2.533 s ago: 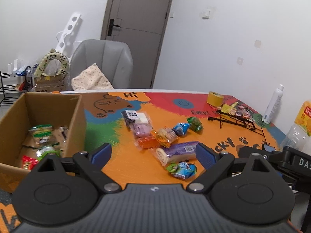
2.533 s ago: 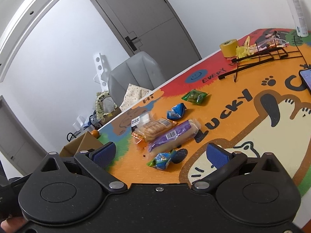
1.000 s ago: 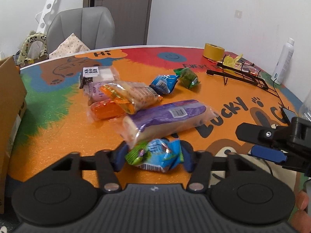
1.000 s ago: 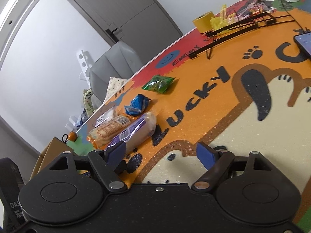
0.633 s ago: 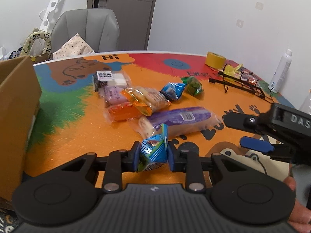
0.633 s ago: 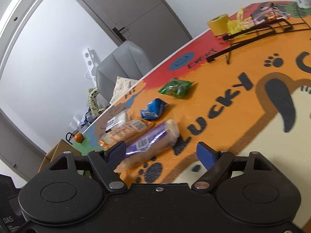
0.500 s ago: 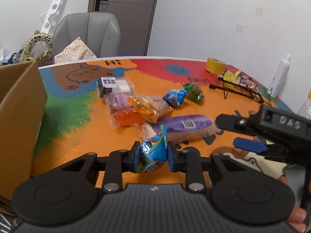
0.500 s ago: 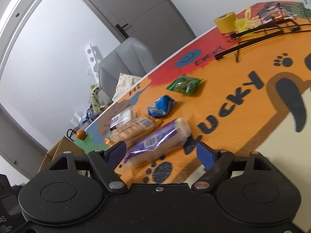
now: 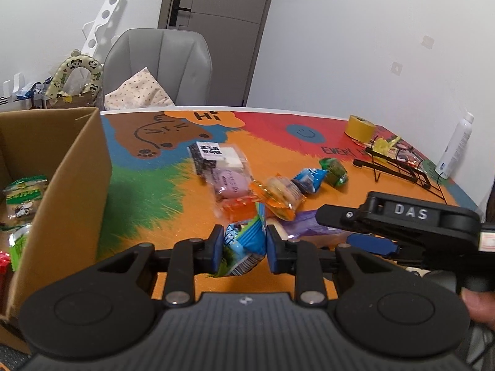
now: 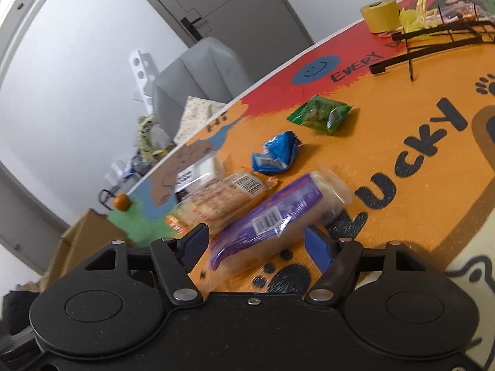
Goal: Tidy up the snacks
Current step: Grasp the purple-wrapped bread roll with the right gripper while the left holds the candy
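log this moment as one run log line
left claw: shut on blue snack packet | right claw: closing around purple bread pack, not gripped | box: left

A small blue-and-green snack packet (image 9: 244,249) stands pinched upright, off the mat. At its two o'clock, a long purple-wrapped bread roll (image 10: 272,219) lies diagonally.

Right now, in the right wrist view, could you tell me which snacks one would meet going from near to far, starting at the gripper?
purple-wrapped bread roll between the open fingers of the right gripper → blue packet → green packet
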Demonstrator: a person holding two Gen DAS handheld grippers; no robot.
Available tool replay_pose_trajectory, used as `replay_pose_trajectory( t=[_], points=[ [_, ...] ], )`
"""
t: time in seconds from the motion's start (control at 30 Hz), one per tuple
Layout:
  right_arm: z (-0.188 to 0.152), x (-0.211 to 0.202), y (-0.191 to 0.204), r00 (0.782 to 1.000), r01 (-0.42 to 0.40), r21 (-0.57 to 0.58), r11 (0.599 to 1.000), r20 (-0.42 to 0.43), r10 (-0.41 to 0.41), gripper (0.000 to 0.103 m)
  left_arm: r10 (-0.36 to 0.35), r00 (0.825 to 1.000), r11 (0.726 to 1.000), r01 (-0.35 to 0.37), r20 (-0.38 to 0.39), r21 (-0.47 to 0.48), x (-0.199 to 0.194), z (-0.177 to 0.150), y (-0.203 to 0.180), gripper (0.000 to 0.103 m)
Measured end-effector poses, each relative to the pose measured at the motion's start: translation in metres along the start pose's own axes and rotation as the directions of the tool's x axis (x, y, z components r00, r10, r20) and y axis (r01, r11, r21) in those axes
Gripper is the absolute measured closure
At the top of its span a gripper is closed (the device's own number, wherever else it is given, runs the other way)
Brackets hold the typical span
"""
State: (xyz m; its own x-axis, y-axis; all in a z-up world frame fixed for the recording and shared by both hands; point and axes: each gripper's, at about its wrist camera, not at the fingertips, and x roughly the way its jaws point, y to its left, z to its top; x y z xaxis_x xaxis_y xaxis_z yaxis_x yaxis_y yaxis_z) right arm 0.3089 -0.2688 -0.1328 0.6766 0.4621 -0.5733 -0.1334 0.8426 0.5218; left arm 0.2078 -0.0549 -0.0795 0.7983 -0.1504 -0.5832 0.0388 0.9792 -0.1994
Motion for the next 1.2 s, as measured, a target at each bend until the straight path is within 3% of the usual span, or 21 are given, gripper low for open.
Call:
replay_pose_trajectory(
  t=[0.33, 0.63, 1.1, 1.2],
  points=[
    [0.009, 0.019, 0.009, 0.997, 0.075, -0.046, 0.996, 0.004, -0.075, 0.031, 0.002, 1.000, 1.000, -0.002, -0.002, -0.027, 0.005, 0.004, 0.013, 0.076],
    [0.003, 0.029, 0.026, 0.987, 0.163, -0.208, 0.964, 0.027, -0.161, 0.032, 0.002, 1.000, 0.999, -0.003, -0.003, -0.038, 0.009, 0.005, 0.018, 0.076],
    [-0.003, -0.011, 0.003, 0.980, 0.197, -0.156, 0.968, 0.031, -0.195, 0.041, -0.013, 1.000, 0.999, 0.013, -0.002, -0.046, 0.005, 0.000, 0.014, 0.076],
    [-0.004, -0.009, 0.012, 0.980, 0.199, -0.200, 0.959, 0.045, -0.194, 0.041, -0.023, 1.000, 0.999, 0.023, -0.001, -0.042, 0.003, -0.002, 0.009, 0.076]
  ],
)
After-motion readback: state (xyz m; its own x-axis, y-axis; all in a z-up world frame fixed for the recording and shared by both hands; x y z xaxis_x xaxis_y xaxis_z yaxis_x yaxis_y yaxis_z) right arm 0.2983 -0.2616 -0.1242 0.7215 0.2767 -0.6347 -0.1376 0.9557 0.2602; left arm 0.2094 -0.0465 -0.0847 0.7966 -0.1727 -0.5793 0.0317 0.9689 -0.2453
